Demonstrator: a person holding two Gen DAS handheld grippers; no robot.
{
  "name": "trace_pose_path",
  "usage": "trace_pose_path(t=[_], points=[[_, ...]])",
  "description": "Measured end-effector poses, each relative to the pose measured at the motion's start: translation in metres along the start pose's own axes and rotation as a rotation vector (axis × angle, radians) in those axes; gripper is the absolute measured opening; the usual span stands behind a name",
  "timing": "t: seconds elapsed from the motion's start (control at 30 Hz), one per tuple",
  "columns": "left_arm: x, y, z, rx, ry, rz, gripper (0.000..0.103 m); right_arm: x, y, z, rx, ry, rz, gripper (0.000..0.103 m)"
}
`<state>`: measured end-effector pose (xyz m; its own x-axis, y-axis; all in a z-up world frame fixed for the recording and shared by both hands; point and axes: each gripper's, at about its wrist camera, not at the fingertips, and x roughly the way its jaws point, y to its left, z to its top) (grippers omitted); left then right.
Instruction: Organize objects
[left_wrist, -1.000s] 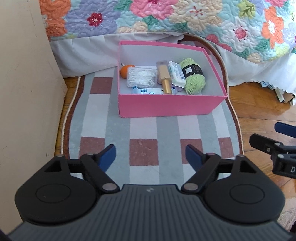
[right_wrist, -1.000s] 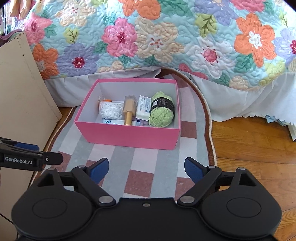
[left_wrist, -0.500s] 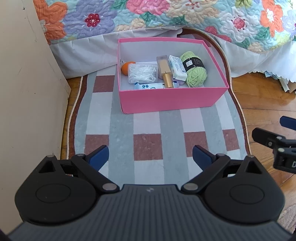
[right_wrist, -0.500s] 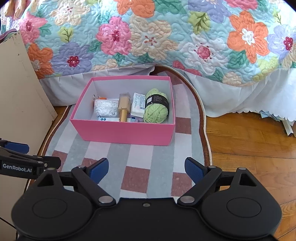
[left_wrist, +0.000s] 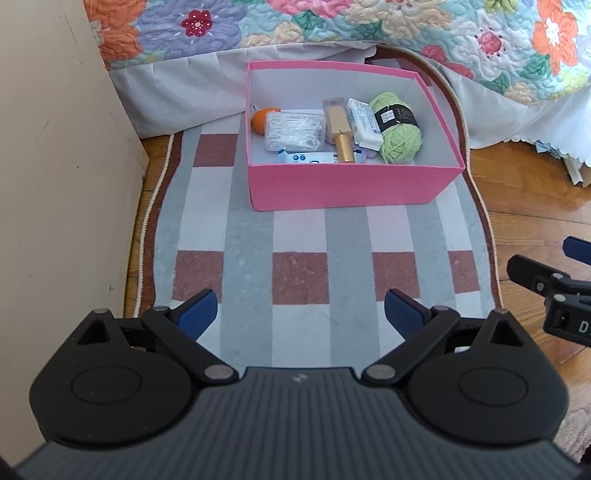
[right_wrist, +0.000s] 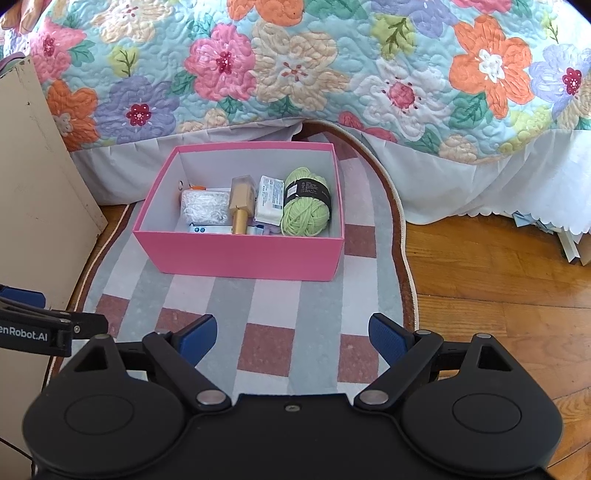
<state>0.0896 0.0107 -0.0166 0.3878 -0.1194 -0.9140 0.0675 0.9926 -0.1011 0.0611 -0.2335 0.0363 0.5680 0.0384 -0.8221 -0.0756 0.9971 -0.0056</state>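
The pink box (left_wrist: 347, 184) sits on the checked rug (left_wrist: 299, 240), toward the rug's far end where it runs under the bed's white skirt (right_wrist: 443, 173). Inside, packed along the near wall, lie a ball of green yarn (left_wrist: 397, 127) at the right, a white wrapped pack (left_wrist: 364, 120) just beside it, a gold bottle (left_wrist: 340, 129) next, a clear bag of white bits (left_wrist: 295, 131), and an orange ball (left_wrist: 260, 118) against the left wall; a flat white and blue packet (left_wrist: 306, 158) lies under them at the front. The far half of the box is bare

Around the box the rug carries nothing loose, and the wooden floor (right_wrist: 498, 266) to the right shows only some papers tucked at the bed's edge. Judging by this, the gathering looks mostly done; what may be left is tidying inside the box or moving it, though that cannot be settled from here

The left hand-held gripper (left_wrist: 299, 314) hangs over the rug's near end with its jaws spread wide, having just been opening, and nothing lies between them. The right hand-held gripper (right_wrist: 291, 336) is likewise wide apart and empty, beside the rug's right edge. A beige cabinet side (left_wrist: 55, 184) stands along the rug's left edge
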Motion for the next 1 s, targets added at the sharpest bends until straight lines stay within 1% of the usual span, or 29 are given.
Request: trace_pose_path(t=[0.27,0.8,1.0], points=[[0.001,-0.004,-0.002,0.028,0.0,0.029,0.098,0.0,0.001,-0.001,-0.003,0.016,-0.012,0.092],[0.003,-0.001,-0.001,0.036,0.027,0.052,0.098,0.0,0.007,-0.003,-0.031,0.034,-0.024,0.092],[0.005,0.002,0.0,0.006,0.039,0.04,0.098,0.003,0.011,-0.006,-0.04,0.05,-0.025,0.092]])
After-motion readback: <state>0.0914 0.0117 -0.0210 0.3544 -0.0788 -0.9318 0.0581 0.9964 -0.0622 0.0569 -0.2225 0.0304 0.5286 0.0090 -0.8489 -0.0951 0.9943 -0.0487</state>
